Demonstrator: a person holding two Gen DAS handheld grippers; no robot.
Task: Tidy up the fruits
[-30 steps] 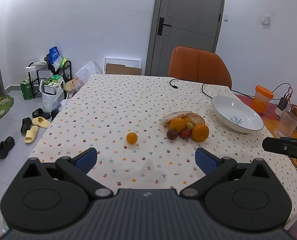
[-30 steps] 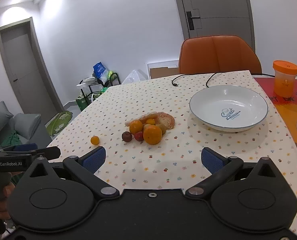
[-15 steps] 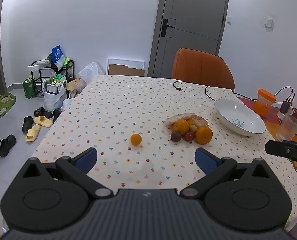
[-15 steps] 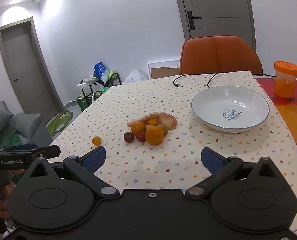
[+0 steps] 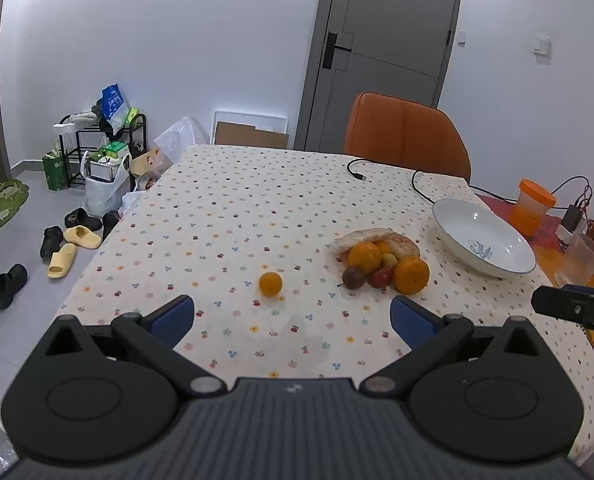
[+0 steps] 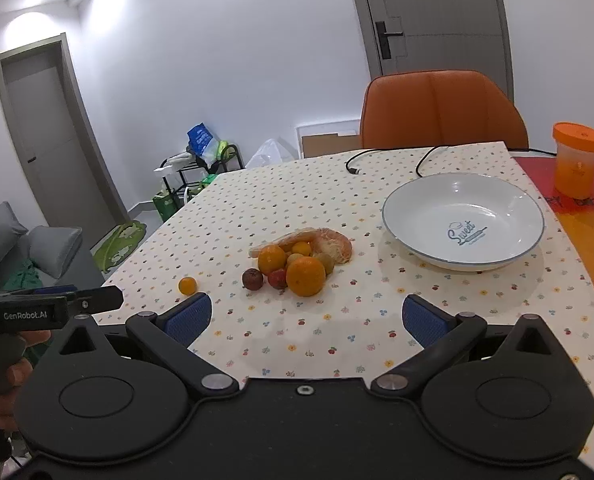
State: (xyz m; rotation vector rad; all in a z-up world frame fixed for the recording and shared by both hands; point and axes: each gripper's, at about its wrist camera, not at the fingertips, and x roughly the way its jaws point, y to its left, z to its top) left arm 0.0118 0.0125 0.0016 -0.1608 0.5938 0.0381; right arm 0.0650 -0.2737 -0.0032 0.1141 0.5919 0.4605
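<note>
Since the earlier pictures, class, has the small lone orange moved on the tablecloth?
No. The small lone orange sits at the same spot left of the fruit pile, apart from it. Its shift in the frame comes from the camera, since the plate shifts alike.

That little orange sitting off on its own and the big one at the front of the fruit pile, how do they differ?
The lone small orange is clearly smaller than the big orange. The small one sits alone on the bare tablecloth, touching nothing; the big one is pressed against other fruit in the pile. The small one lies farther from the white bowl than the big one. Both are round, orange, and lie on the table, not in the bowl.
</note>
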